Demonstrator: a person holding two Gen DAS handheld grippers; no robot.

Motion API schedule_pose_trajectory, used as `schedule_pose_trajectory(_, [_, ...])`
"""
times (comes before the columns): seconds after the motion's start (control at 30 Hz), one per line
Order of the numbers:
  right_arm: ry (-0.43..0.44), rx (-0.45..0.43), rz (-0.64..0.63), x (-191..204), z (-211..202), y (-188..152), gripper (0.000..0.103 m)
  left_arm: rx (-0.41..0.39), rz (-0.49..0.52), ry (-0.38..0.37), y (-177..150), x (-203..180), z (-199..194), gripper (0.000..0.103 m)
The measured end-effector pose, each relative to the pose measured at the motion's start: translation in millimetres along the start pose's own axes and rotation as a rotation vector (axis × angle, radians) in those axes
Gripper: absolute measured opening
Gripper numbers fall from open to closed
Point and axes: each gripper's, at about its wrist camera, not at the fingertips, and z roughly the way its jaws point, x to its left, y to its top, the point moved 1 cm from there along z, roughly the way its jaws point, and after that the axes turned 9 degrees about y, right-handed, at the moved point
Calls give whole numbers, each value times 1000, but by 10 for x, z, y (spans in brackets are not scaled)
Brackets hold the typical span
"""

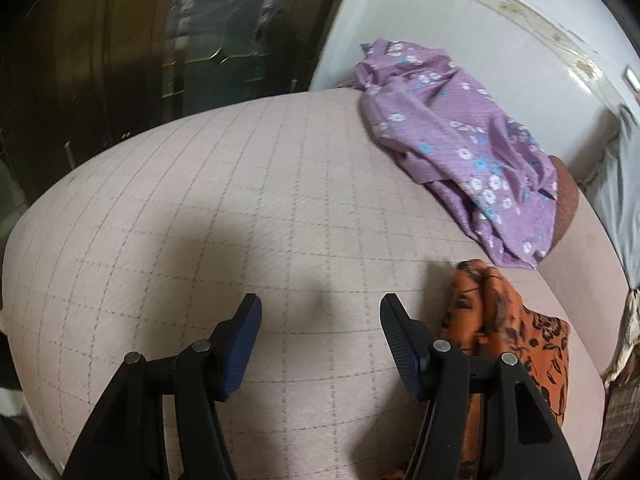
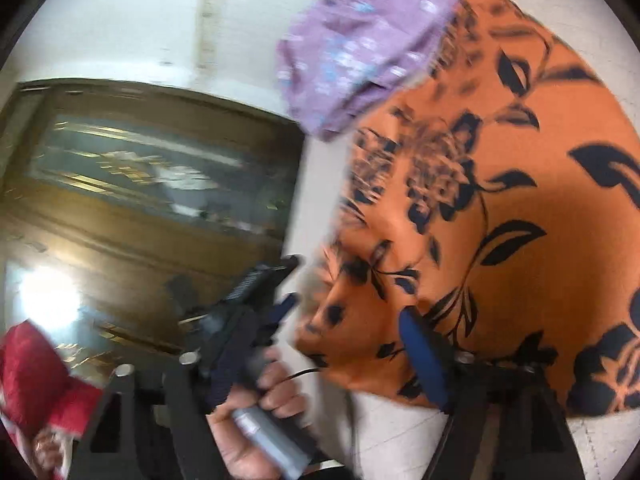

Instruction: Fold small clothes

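An orange cloth with black flowers [image 1: 504,320] lies bunched on the checked pale surface [image 1: 240,200], just right of my left gripper [image 1: 320,312], which is open, empty and apart from it. In the blurred right wrist view the orange cloth [image 2: 500,200] fills the right side. My right gripper [image 2: 344,320] is open, its right finger [image 2: 420,352] lying against the cloth's lower edge. The person's hand holding the left gripper [image 2: 256,312] shows at lower middle. A crumpled purple floral garment [image 1: 460,148] lies at the far right of the surface, also seen in the right wrist view [image 2: 360,40].
A white wall [image 1: 460,32] stands behind the purple garment. A dark wooden cabinet with glass [image 1: 160,40] stands beyond the surface's far edge, also in the right wrist view [image 2: 140,180]. A red sleeve [image 2: 36,380] shows at lower left.
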Motion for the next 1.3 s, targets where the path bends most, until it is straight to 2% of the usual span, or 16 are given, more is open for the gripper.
schedule_pose_trajectory(0.07, [-4,-10,-63,75,-131,-24,78,-11,15,-31,-5,-50,-42,63])
schedule_pose_trajectory(0.13, [-23,-57,-93,82,-315,-46,69,-17,33,-75,-23,-102,-91,63])
schedule_pose_trajectory(0.2, [-127,-114,-132,58,-492,-35,33,-18,51,-135,-56,-167,-156,63])
schedule_pose_trajectory(0.3, [-330,-175,-198,1,-670,-4,29,-22,128,-249,-165,-351,-310,63])
schedule_pose_trajectory(0.4, [-390,-224,-208,-70,-858,31,29,-49,260,-306,-349,-592,-500,63])
schedule_pose_trajectory(0.47, [-399,-239,-200,-107,-911,29,29,-80,358,-289,-483,-730,-599,63])
schedule_pose_trajectory(0.57, [-428,-205,-194,-174,-909,-17,28,-103,500,-139,-654,-887,-541,63])
schedule_pose_trajectory(0.67, [-443,-163,-173,-241,-808,-91,29,-32,570,27,-731,-906,-227,71])
schedule_pose_trajectory(0.73, [-419,-126,-118,-373,-697,-83,29,-32,555,29,-691,-883,-176,75])
schedule_pose_trajectory(0.8, [-414,-107,-107,-427,-630,-115,29,-75,595,68,-682,-930,-152,80])
schedule_pose_trajectory(0.97, [-417,-64,-119,-470,-493,-238,30,-123,637,100,-676,-1024,-115,81])
schedule_pose_trajectory(1.13, [-458,-59,-163,-496,-389,-280,28,-95,573,63,-612,-987,-48,81])
schedule_pose_trajectory(1.3, [-489,1,-178,-332,-438,-186,29,-92,560,45,-607,-971,-36,81])
